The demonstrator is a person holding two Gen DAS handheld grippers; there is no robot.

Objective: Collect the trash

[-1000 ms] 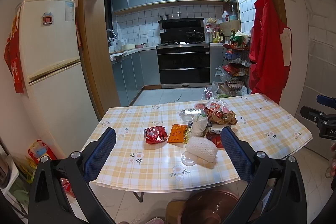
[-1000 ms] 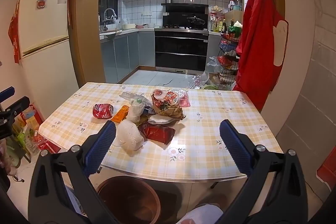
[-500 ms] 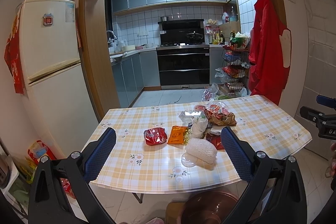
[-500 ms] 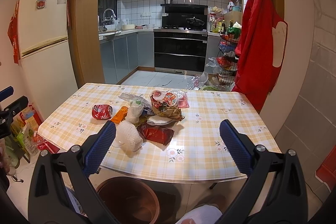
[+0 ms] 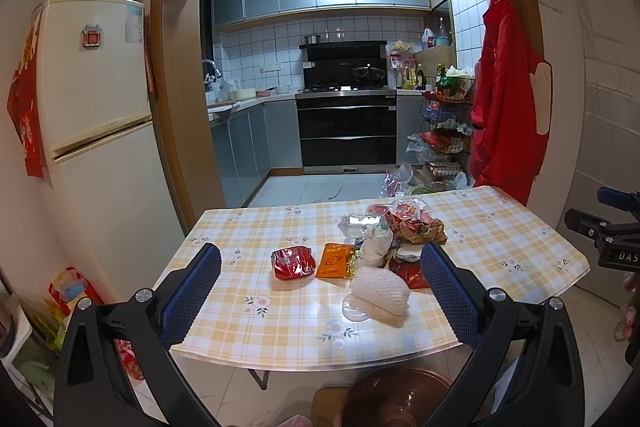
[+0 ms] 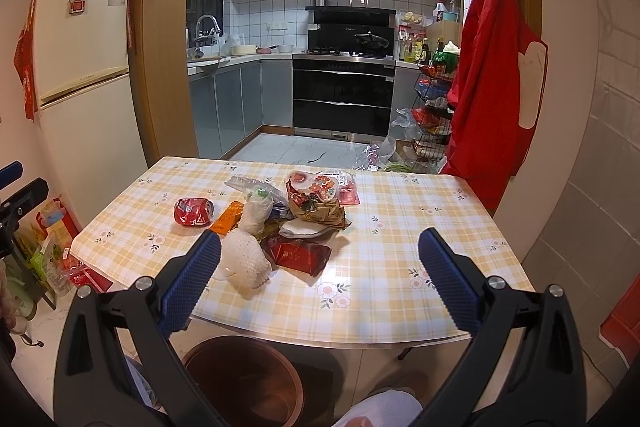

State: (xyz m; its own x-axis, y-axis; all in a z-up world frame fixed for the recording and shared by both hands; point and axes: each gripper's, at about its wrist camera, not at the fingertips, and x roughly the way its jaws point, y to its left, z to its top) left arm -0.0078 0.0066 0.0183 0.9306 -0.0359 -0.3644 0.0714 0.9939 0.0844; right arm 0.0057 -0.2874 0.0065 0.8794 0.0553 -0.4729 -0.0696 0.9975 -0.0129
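Note:
A heap of trash lies on the yellow checked table (image 5: pixel 248 267) (image 6: pixel 400 227): a crushed red wrapper (image 5: pixel 292 262) (image 6: pixel 193 212), an orange sachet (image 5: pixel 335 260) (image 6: pixel 229 216), a white foam net (image 5: pixel 380 291) (image 6: pixel 244 261), a dark red packet (image 6: pixel 298 254), brown and printed wrappers (image 5: pixel 416 225) (image 6: pixel 316 203). A brown bin (image 5: pixel 394 403) (image 6: pixel 244 383) stands on the floor below the table's near edge. My left gripper (image 5: pixel 320 293) hangs open before the table, short of the trash. My right gripper (image 6: pixel 320 287) is open too, nothing between its fingers.
A cream fridge (image 5: pixel 96 131) stands left of the table, with bags on the floor beside it. A red garment (image 5: pixel 504 99) hangs on the right doorframe. Behind the table lie the kitchen, an oven (image 5: pixel 348 131) and a wire rack (image 5: pixel 444 135).
Both views have drifted slightly back and up from the table. The trash has not moved and both grippers stay open.

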